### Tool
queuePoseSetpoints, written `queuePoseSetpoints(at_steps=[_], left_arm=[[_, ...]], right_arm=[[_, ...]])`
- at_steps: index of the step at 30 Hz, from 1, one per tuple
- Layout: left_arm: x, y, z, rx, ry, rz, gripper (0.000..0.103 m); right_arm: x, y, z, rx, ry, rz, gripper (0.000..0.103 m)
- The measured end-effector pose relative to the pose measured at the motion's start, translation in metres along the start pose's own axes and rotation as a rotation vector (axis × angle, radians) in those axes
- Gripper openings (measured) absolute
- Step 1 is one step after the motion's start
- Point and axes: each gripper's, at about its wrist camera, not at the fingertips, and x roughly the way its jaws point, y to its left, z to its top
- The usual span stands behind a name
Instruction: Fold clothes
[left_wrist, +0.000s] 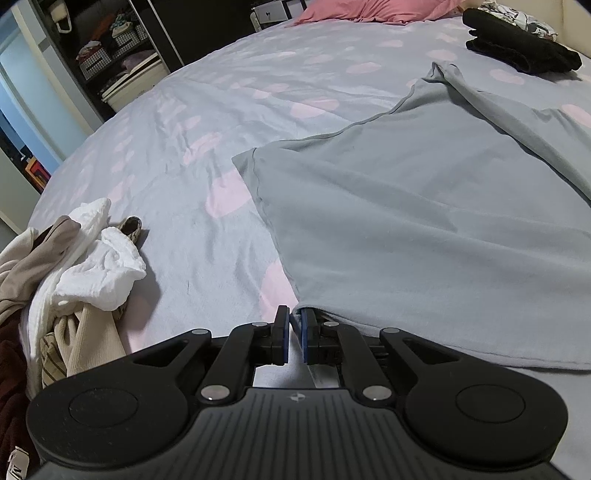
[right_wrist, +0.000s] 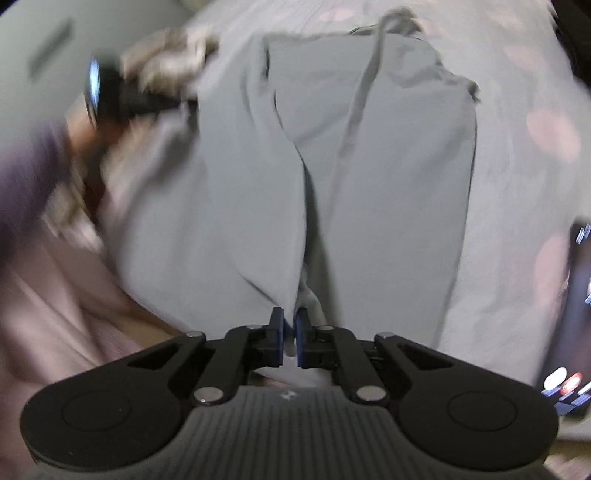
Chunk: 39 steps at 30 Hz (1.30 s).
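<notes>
A grey garment (left_wrist: 424, 221) lies spread on the bed, with one sleeve running toward the far right. My left gripper (left_wrist: 293, 319) is shut on its near left corner, and the cloth rises to the blue pads (left_wrist: 283, 332). The right wrist view is blurred. There the same grey garment (right_wrist: 388, 184) shows a long crease down its middle, and my right gripper (right_wrist: 290, 319) is shut on a gathered fold at its near edge. The left gripper (right_wrist: 107, 92) appears at the upper left of that view, held by a hand in a purple sleeve (right_wrist: 22, 177).
A pile of white, beige and brown clothes (left_wrist: 74, 266) sits at the bed's near left. A folded black garment (left_wrist: 517, 48) and a pink item (left_wrist: 369, 9) lie at the far end of the pale dotted sheet (left_wrist: 184, 129). Shelves (left_wrist: 103, 55) stand beyond. A lit phone (right_wrist: 576, 314) is at the right.
</notes>
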Motion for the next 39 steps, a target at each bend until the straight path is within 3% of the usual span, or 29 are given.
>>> queuePoseSetpoints(at_steps=[2, 5, 8, 9, 11, 14, 20, 22, 28, 31, 39], left_arm=[[0.0, 0.0, 0.0, -0.002, 0.001, -0.001, 0.004], [0.001, 0.0, 0.0, -0.002, 0.003, -0.003, 0.004], [0.001, 0.0, 0.0, -0.003, 0.005, -0.002, 0.004], [0.001, 0.0, 0.0, -0.002, 0.006, -0.001, 0.004], [0.001, -0.001, 0.001, -0.001, 0.008, 0.001, 0.004], [0.002, -0.001, 0.001, -0.001, 0.01, 0.002, 0.004], [0.002, -0.001, 0.001, -0.003, 0.014, 0.003, 0.004], [0.002, -0.001, 0.001, -0.006, 0.013, 0.002, 0.004], [0.001, -0.001, 0.001, -0.007, 0.011, 0.003, 0.004], [0.001, -0.001, 0.001, -0.008, 0.012, 0.001, 0.004], [0.001, 0.0, 0.002, -0.011, 0.014, -0.002, 0.004]], right_arm=[[-0.006, -0.016, 0.005, 0.07, -0.003, 0.004, 0.007], [0.0, -0.03, 0.007, 0.067, 0.018, -0.137, 0.009], [0.007, -0.029, 0.004, 0.025, 0.021, -0.274, 0.022], [0.006, -0.023, 0.003, -0.016, 0.012, -0.322, 0.032], [0.003, -0.011, -0.001, -0.092, -0.019, -0.389, 0.032], [-0.004, 0.012, -0.007, -0.202, -0.067, -0.398, 0.031], [0.009, 0.06, -0.015, -0.454, -0.078, -0.441, 0.03], [0.015, 0.067, -0.02, -0.48, -0.06, -0.409, 0.029], [0.012, 0.08, -0.022, -0.528, -0.121, -0.452, 0.03], [0.021, 0.081, -0.022, -0.537, -0.056, -0.381, 0.029], [0.076, 0.054, -0.021, -0.522, 0.031, -0.456, 0.027]])
